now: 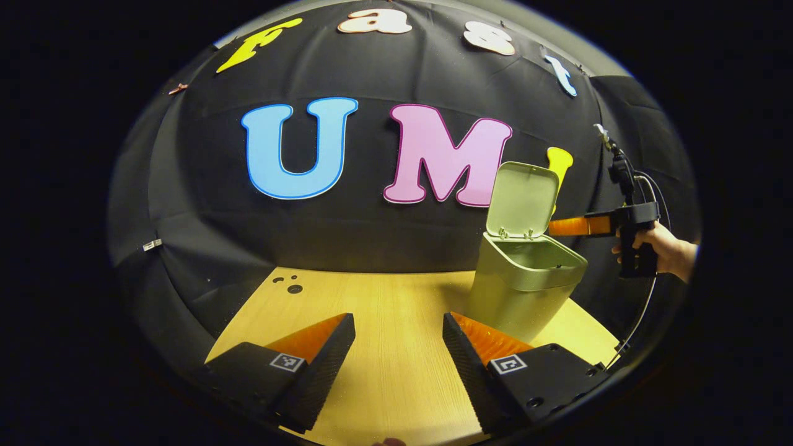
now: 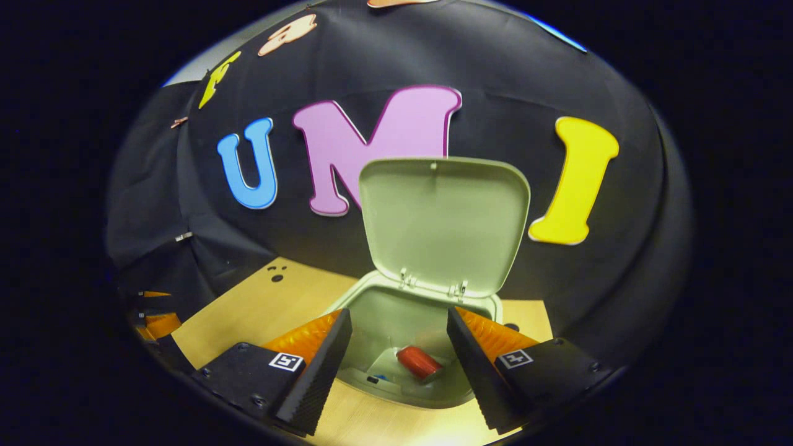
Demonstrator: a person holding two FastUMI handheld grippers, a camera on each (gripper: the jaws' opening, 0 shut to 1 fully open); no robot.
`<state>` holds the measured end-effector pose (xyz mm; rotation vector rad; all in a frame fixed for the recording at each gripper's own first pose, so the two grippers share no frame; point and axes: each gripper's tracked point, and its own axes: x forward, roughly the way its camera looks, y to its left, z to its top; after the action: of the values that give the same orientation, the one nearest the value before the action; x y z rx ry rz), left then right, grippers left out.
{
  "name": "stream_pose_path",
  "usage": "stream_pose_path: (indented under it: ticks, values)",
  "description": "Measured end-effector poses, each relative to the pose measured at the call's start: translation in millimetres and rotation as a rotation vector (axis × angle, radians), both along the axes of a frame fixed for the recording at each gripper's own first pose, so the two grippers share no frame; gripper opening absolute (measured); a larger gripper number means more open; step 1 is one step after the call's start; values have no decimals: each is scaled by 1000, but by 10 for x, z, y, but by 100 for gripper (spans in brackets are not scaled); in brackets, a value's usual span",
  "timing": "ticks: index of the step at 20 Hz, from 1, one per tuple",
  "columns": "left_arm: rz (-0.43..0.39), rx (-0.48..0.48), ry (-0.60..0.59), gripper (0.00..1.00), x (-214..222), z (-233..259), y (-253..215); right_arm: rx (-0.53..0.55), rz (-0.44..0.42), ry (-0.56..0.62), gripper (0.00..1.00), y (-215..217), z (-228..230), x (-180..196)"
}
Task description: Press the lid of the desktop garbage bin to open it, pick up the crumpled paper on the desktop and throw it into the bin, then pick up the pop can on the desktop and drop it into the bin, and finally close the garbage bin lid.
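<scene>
A pale green desktop bin [image 1: 523, 291] stands on the wooden table at the right, its lid [image 1: 522, 199] swung up and standing open. In the right gripper view I look down into the bin [image 2: 372, 310], whose lid [image 2: 443, 217] is upright behind it; a red pop can [image 2: 419, 362] lies at the bottom. My right gripper [image 2: 399, 353] hovers open above the bin's mouth, holding nothing. In the left gripper view the right gripper [image 1: 579, 226] reaches in level with the lid, held by a hand [image 1: 666, 248]. Low over the table, left of the bin, my left gripper [image 1: 398, 337] is open.
The wooden table [image 1: 384, 303] has a few small dark holes [image 1: 291, 286] near its far left corner. Black cloth walls close the booth behind and at both sides. A cable [image 1: 641, 316] hangs from the right gripper's handle.
</scene>
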<state>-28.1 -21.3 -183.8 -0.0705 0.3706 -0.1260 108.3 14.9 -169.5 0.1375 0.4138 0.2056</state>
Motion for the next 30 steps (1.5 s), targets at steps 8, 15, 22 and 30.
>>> stream_pose_path:
  ticks: [8,15,22,30]
  values:
    - [6,-11,-9,93,-55,36,-25,-46,-58,-240,96,-181,939,258]
    - [27,-4,2,93,-167,29,39,-43,-128,-347,98,-317,1338,718]
    - [56,8,18,93,-292,-1,166,-28,-211,-347,98,-443,1309,1144]
    - [51,9,15,93,-236,14,195,11,-219,-240,98,-452,990,1183]
